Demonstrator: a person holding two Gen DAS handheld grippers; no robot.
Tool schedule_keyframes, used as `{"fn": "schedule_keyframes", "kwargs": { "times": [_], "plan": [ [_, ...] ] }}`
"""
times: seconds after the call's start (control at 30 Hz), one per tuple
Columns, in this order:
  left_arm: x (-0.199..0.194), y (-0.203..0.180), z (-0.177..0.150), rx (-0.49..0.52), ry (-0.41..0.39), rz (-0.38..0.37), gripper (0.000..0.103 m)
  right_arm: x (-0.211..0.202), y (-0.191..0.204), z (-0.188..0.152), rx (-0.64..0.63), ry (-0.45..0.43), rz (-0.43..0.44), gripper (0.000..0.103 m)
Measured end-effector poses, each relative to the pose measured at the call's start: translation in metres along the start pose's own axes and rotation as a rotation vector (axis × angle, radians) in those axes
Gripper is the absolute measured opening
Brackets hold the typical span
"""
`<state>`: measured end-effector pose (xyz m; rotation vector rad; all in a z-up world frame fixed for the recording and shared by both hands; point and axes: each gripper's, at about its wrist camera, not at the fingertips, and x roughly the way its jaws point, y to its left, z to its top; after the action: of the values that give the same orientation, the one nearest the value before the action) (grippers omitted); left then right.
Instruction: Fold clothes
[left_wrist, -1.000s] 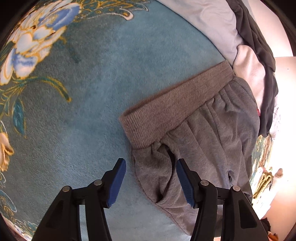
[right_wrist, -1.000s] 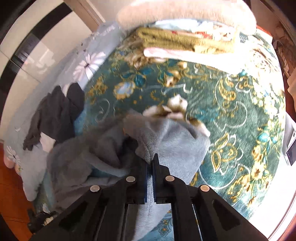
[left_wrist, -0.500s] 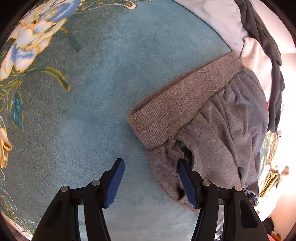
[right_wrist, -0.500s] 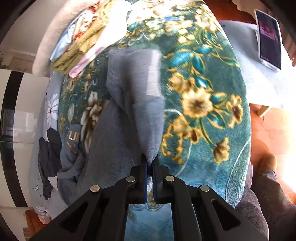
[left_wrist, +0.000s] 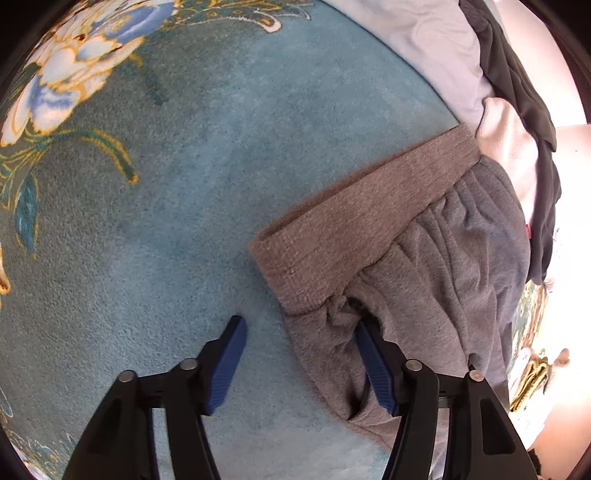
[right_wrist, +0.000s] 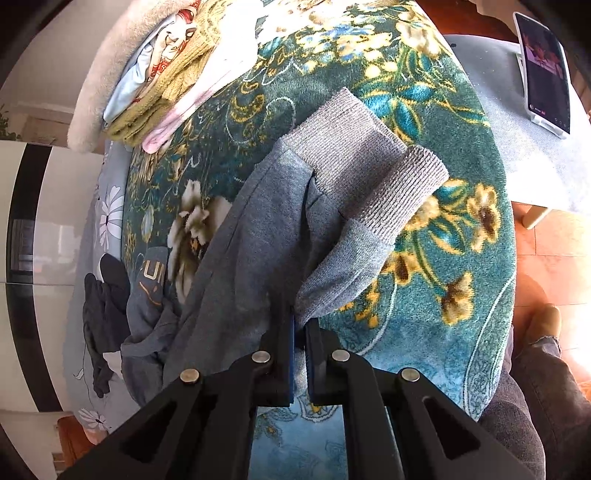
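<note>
The right gripper (right_wrist: 300, 325) is pinched tight on the edge of one leg of the grey sweatpants (right_wrist: 258, 236), the fabric caught between its blue pads. From there the two legs run away across the floral blanket (right_wrist: 443, 317), lying side by side, and end in two ribbed cuffs (right_wrist: 402, 188) that rest flat on the pattern. Beyond the cuffs sits a stack of folded clothes (right_wrist: 166, 85), olive, pink and pale blue, against a fluffy cushion. A dark garment (right_wrist: 103, 317) lies crumpled at the far left, just beside the top of the sweatpants. A phone on a stand (right_wrist: 546, 70) leans on a grey surface to the right, and a person's leg shows at the lower right.

The left gripper (left_wrist: 299, 354) has just been closing but stands partly apart, one blue pad on the bare blanket (left_wrist: 166, 221) and the other on the grey sweatpants (left_wrist: 443, 280), with the cloth's edge between them and not pressed. The wide ribbed waistband (left_wrist: 362, 206) lies just ahead of the fingers, slanting across the blanket. Past it lie a pale cloth and the dark garment (left_wrist: 524, 103).
</note>
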<state>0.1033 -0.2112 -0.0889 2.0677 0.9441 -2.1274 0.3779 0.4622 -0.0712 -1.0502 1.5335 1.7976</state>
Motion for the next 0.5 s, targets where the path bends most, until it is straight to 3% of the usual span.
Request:
{"fn": "schedule_keyframes", "kwargs": {
  "times": [0.07,0.17,0.27,0.37,0.47,0.5],
  "plan": [
    [-0.001,-0.004,0.0,0.006,0.001,-0.015,0.035,-0.001,0.0,0.0,-0.002,0.002,-0.002,0.006],
    [-0.004,-0.01,0.0,0.022,-0.016,0.04,0.01,-0.002,0.0,0.0,-0.008,0.003,-0.002,0.006],
    [-0.021,-0.015,0.002,-0.005,-0.031,0.034,0.006,-0.005,0.004,0.001,-0.017,0.002,0.004,0.006],
    [-0.071,-0.028,0.007,0.081,-0.1,-0.002,0.005,-0.015,0.013,0.003,-0.046,-0.018,0.018,0.006],
    [-0.128,-0.014,0.017,0.152,-0.184,0.001,0.005,-0.033,0.023,0.003,-0.088,-0.047,0.078,0.006],
    [-0.126,-0.015,0.015,0.162,-0.2,0.027,0.005,-0.038,0.023,0.001,-0.099,-0.052,0.097,0.006]
  ]
}}
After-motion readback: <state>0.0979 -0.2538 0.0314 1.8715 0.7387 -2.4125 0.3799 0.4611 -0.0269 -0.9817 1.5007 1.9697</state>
